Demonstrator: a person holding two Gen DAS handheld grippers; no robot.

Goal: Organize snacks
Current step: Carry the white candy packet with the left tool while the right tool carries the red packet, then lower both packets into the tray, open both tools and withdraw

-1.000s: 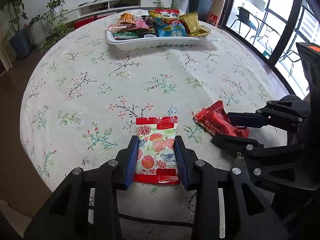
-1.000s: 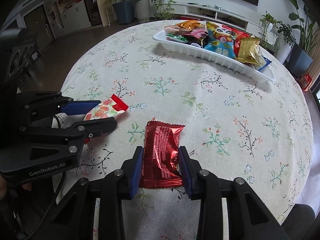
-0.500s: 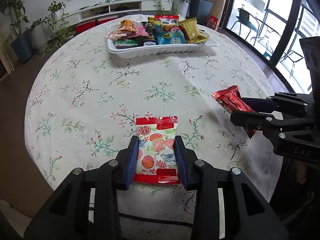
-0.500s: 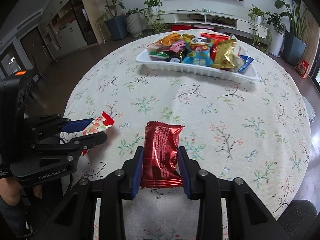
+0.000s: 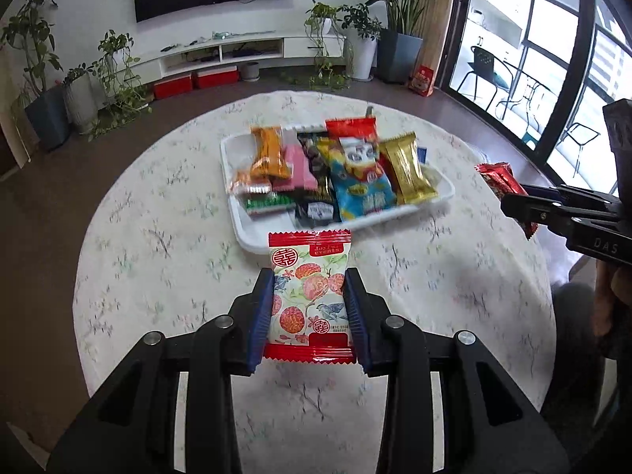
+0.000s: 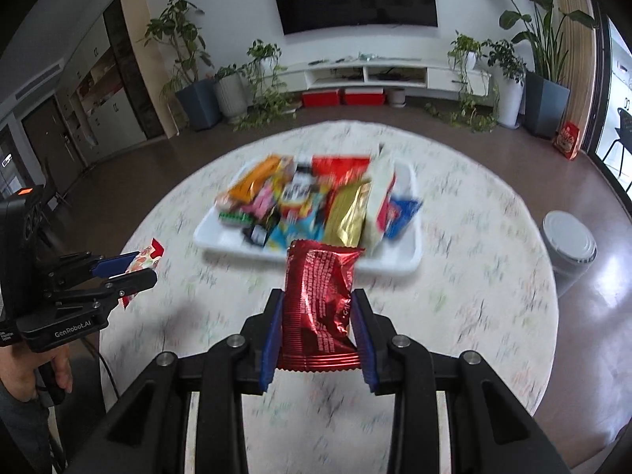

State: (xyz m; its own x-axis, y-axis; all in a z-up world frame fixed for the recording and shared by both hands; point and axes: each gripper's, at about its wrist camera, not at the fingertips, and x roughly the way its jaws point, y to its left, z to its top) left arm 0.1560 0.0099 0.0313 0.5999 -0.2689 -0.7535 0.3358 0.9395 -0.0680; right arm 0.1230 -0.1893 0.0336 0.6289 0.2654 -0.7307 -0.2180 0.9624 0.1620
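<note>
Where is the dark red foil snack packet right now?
The dark red foil packet is clamped in the right hand-held gripper, low and centre in the right wrist view, just short of the white snack tray.

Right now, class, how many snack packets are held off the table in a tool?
2: a fruit-print packet in the left tool, a red foil packet in the right tool.

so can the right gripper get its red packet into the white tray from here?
Probably yes. The right gripper is shut on the red foil packet, with only bare tablecloth before the white tray. The tray is crowded; its near edge looks freest.
</note>
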